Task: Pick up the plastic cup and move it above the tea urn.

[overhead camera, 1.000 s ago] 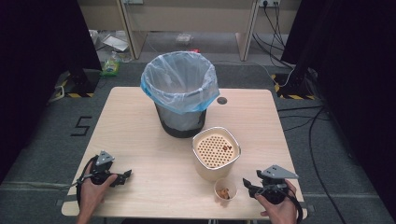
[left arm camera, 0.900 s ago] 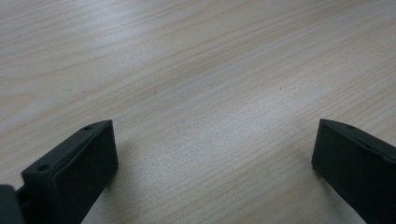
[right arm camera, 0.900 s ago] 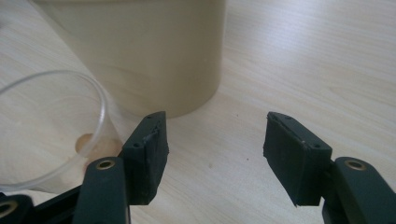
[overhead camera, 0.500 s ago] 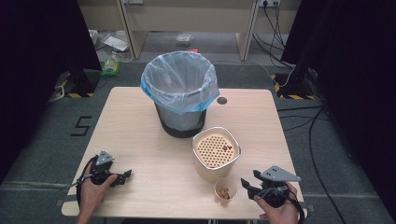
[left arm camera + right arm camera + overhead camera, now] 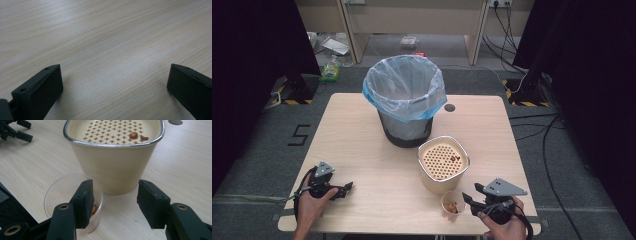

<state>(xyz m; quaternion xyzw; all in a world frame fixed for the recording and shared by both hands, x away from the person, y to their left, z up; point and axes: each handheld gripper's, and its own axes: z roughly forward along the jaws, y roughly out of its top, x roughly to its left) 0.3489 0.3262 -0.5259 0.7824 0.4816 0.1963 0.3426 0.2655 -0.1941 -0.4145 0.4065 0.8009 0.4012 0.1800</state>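
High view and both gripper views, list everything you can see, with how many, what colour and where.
Table: one, light wood, centre of the high view.
Bin: one, dark, lined with a pale blue bag, at the table's far middle.
Strainer tub: one, cream with a perforated insert and a metal rim, in front of the bin toward the right; a couple of small reddish bits lie on the insert.
Small cup: one, clear, with brownish bits inside, at the near edge just in front of the tub.
Round hole: one, dark, in the tabletop right of the bin.
Left gripper: black, open, low over the near left of the table.
Right gripper: black, open, beside the cup.
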